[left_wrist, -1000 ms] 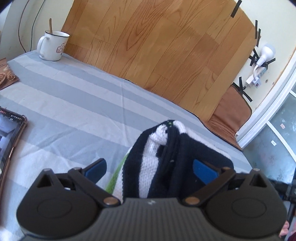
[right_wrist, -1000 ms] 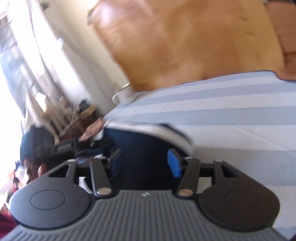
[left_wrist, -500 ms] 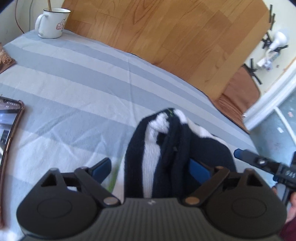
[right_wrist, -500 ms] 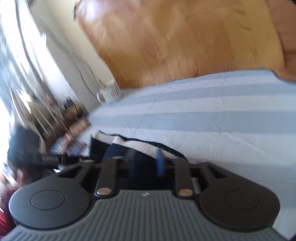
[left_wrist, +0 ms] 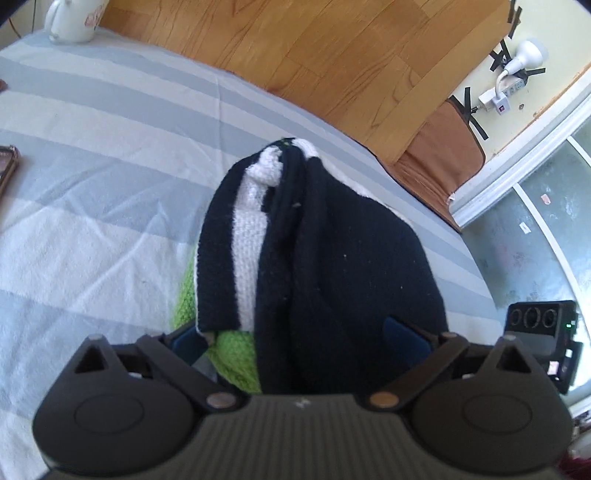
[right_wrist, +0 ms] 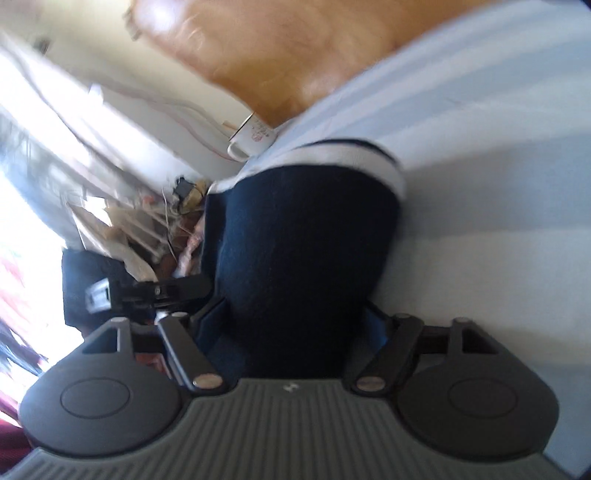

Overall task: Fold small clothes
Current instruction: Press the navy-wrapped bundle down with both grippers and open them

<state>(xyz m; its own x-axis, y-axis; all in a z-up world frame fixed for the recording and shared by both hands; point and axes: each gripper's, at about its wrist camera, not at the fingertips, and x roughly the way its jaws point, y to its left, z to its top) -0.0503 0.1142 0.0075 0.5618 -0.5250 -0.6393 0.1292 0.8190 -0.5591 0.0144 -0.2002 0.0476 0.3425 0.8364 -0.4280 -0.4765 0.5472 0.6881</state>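
Lowering toward the striped cloth [left_wrist: 92, 155], both grippers now sit closer over the knit [left_wrist: 332, 258] than a second ago, and the mug [left_wrist: 74, 18] has slid to the top edge of the left view. The right gripper [right_wrist: 291, 325] has just been spreading its jaws, from a narrow pinch to a wide stance, with the dark knit [right_wrist: 303, 240] between them. That looks like a release: the fold seems laid down and the garment let go, though whether it is the last fold I cannot tell.

The left gripper [left_wrist: 295, 336] stands nearly as wide as it goes. The knit passes between its pads; the right pad [left_wrist: 402, 332] is just beside the dark fabric, the left one half hidden under the white-striped flap and the green layer [left_wrist: 236, 354]. No squeeze shows in the fabric, so I judge it let go too.

The knit lies bunched on the cloth near the table's far edge, between both grippers
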